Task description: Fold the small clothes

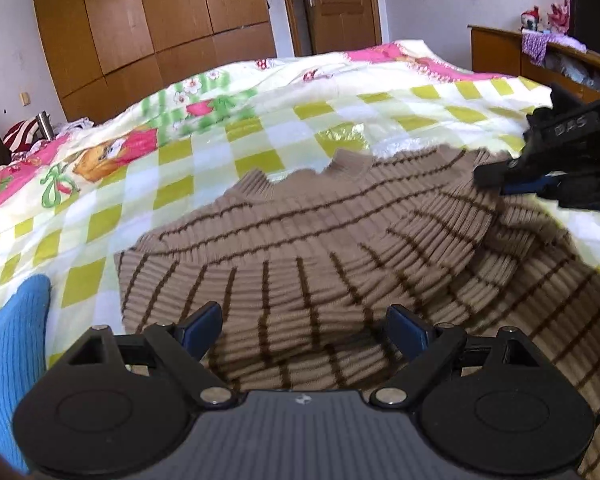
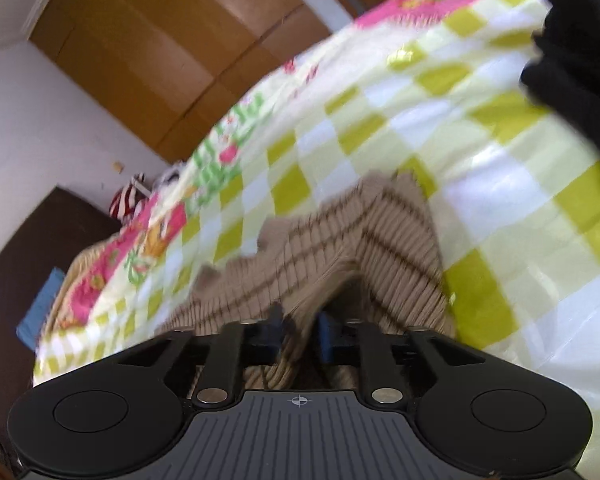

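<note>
A tan ribbed sweater (image 1: pixel 300 240) with thin brown stripes lies on the checked bed cover (image 1: pixel 260 128), collar toward the far side and one sleeve folded across its body. My left gripper (image 1: pixel 304 320) hangs open just above the near part of the sweater, with nothing pinched. My right gripper (image 1: pixel 488 180) sits at the sweater's right shoulder. In the right wrist view the right gripper (image 2: pixel 300 332) has its jaws a narrow gap apart, and a raised fold of the sweater (image 2: pixel 392 240) runs between them. One blue pad (image 2: pixel 326 336) shows bare beside the fold.
A blue knit garment (image 1: pixel 8 360) lies at the bed's near left. A wooden wardrobe (image 1: pixel 140 20) and a door (image 1: pixel 340 4) stand behind the bed, and a wooden shelf (image 1: pixel 500 48) with clutter at far right. A dark blurred shape (image 2: pixel 580 60) fills the right view's upper right.
</note>
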`<state>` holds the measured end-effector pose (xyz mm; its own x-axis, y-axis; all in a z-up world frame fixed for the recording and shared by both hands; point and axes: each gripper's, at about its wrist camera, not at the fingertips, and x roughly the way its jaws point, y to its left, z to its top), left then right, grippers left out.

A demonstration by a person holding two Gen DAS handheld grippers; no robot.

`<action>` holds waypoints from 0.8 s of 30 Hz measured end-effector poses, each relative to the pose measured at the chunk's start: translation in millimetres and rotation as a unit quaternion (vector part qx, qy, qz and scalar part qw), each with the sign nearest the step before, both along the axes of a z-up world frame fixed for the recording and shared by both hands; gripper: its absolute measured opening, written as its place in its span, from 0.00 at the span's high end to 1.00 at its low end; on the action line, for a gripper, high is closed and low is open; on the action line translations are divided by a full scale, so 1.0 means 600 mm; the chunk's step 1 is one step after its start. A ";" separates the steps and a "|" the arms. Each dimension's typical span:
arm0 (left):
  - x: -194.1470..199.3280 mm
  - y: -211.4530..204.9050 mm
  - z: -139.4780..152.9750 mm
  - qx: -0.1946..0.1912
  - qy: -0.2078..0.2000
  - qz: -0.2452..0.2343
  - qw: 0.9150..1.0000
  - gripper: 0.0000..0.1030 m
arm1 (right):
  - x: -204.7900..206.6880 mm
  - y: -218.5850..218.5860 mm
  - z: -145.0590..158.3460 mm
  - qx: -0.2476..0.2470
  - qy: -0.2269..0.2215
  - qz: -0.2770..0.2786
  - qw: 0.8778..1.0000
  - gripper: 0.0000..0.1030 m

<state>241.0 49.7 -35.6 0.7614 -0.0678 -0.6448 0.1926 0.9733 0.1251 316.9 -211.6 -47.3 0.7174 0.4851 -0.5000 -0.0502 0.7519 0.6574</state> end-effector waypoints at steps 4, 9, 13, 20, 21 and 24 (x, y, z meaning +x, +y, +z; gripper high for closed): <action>0.005 -0.006 -0.007 -0.003 0.000 -0.004 1.000 0.02 | -0.037 -0.016 0.038 -0.031 -0.056 -0.026 0.998 0.92; -0.001 -0.008 -0.021 0.000 0.014 -0.004 1.000 0.02 | -0.020 -0.017 -0.002 -0.014 0.020 -0.009 1.000 0.84; -0.007 -0.002 -0.016 0.001 0.008 -0.006 1.000 0.02 | -0.025 -0.026 -0.010 0.013 0.037 -0.016 0.999 0.78; -0.004 0.004 -0.018 -0.015 0.009 -0.001 1.000 0.02 | 0.005 -0.025 -0.036 0.020 0.074 -0.036 0.996 0.76; -0.004 0.005 -0.019 -0.016 0.009 -0.001 1.000 0.02 | 0.010 -0.025 -0.041 0.029 0.081 -0.041 0.996 0.75; -0.002 0.006 -0.019 -0.018 0.007 -0.003 1.000 0.02 | 0.013 -0.025 -0.041 0.042 0.075 -0.044 0.995 0.73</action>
<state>239.6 53.2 -47.1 0.7515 -0.0962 -0.6526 0.2001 0.9759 0.0866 324.9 -226.8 -71.8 0.6794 0.4689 -0.5645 0.1166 0.6905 0.7139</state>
